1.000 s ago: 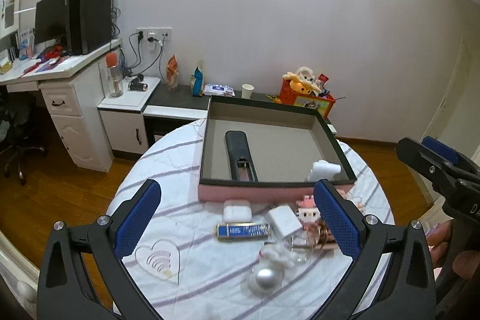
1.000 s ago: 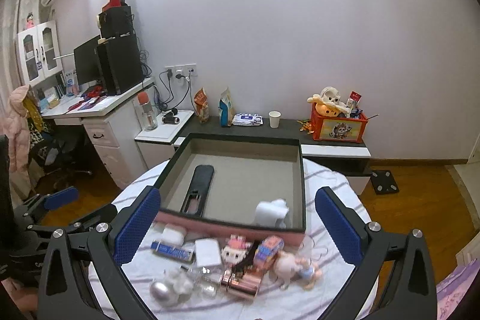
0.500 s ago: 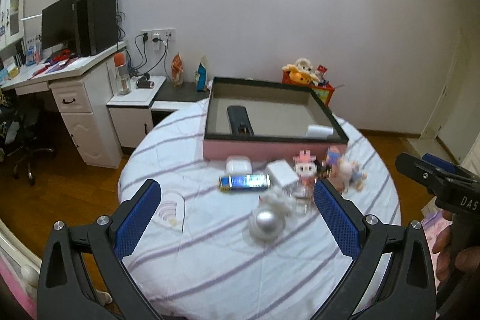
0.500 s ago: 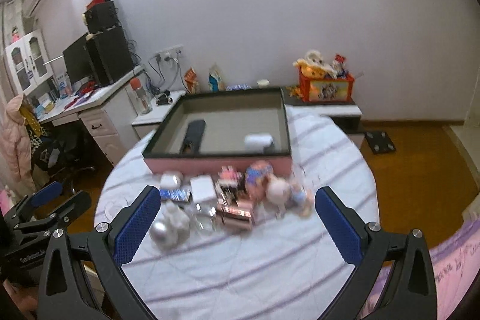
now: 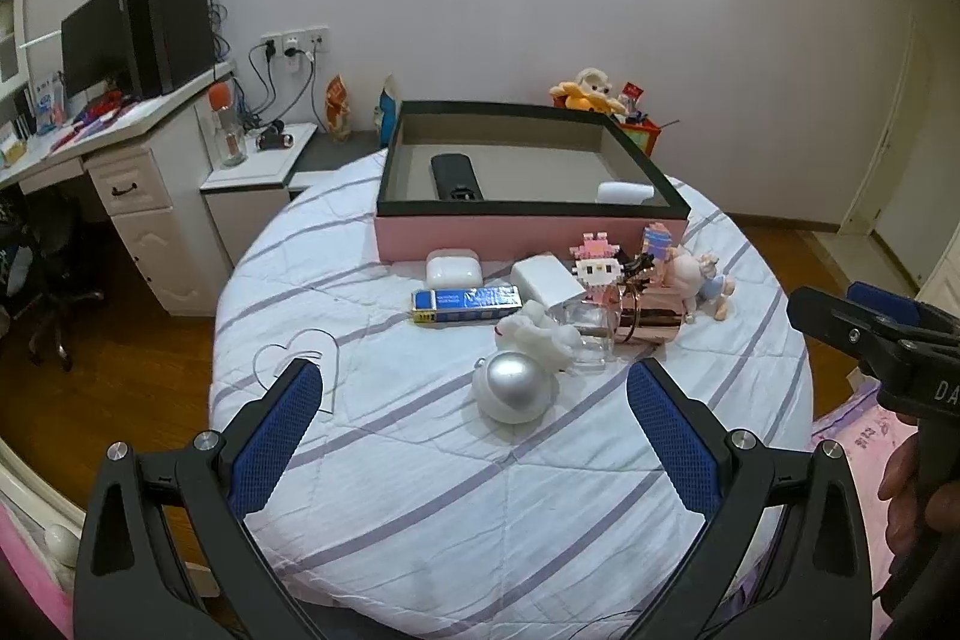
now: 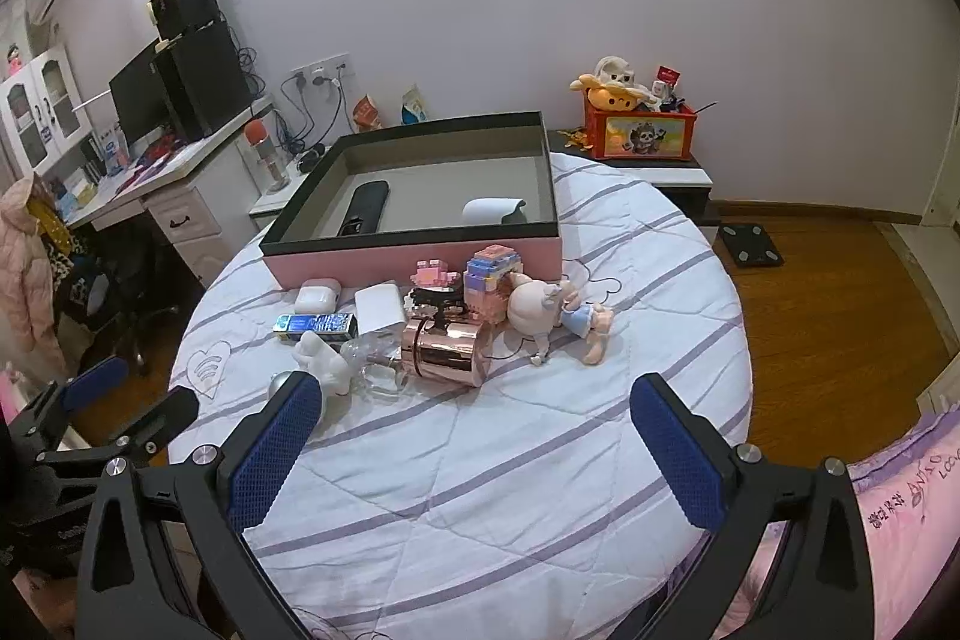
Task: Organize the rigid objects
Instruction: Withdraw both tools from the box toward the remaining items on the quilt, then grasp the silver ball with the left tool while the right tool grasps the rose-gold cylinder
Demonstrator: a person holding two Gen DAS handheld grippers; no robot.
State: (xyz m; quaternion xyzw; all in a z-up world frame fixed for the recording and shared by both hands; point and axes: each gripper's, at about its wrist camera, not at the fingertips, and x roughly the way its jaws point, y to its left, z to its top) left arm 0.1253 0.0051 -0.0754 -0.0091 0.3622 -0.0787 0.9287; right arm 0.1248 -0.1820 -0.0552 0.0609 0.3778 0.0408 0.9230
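A pink box (image 5: pixel 528 239) with a dark rim stands at the far side of the round table; it also shows in the right wrist view (image 6: pixel 414 256). Inside lie a black remote (image 5: pixel 456 175) and a white object (image 5: pixel 624 192). In front of it sits a cluster: white earbud case (image 5: pixel 453 267), blue bar (image 5: pixel 465 305), white cube (image 5: pixel 546 278), silver ball (image 5: pixel 513 385), rose-gold cylinder (image 6: pixel 444 353), block figures (image 6: pixel 489 283), pig doll (image 6: pixel 540 307). My left gripper (image 5: pixel 474 430) and right gripper (image 6: pixel 474 430) are both open and empty, held back over the near table edge.
The table has a white striped cloth (image 5: pixel 480 490). A white desk with monitor and speakers (image 5: pixel 138 40) stands at the left, a low cabinet with a red toy box (image 6: pixel 645 133) behind. Wooden floor (image 6: pixel 828 316) lies to the right.
Both grippers have pulled back and away from the box toward the near table edge. The objects look smaller and farther. Both stay open and empty.
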